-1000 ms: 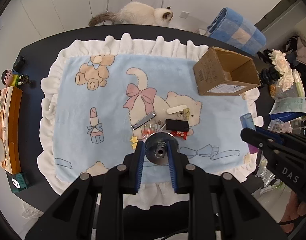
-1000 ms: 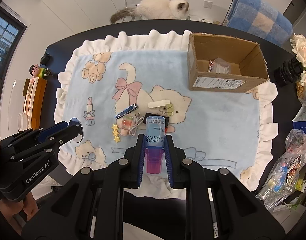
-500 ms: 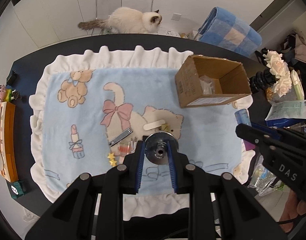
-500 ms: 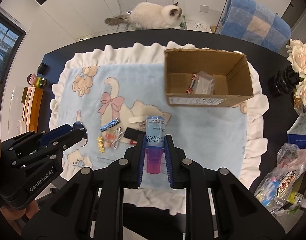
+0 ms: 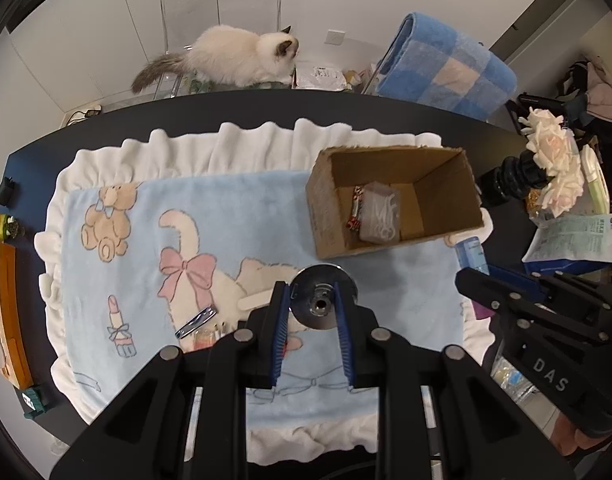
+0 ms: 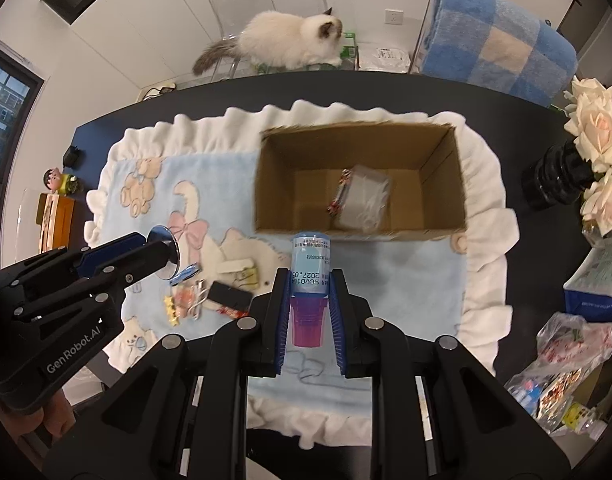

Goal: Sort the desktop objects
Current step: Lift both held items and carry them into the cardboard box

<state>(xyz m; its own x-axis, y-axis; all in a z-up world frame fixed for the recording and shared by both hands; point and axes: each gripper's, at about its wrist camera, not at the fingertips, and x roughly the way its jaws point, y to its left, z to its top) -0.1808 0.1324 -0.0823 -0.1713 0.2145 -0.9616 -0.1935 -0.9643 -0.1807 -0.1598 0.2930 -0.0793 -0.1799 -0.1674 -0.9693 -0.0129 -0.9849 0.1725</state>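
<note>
Cardboard box [image 6: 360,184] on blanket [image 5: 209,216] holds a clear packet [image 6: 364,200] and a red-striped wrapper [image 6: 338,196]. Right tool [image 6: 309,300] pinches blue-purple bottle [image 6: 310,276] just before box; left tool [image 5: 314,312] pinches metal disc [image 5: 324,296].

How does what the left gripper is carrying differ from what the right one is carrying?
The left gripper holds a shiny metal disc with a centre hole; the right gripper holds a blue bottle with a purple cap and printed text. The disc is flat and round, the bottle tall and cylindrical. Both are clamped short of the cardboard box.
</note>
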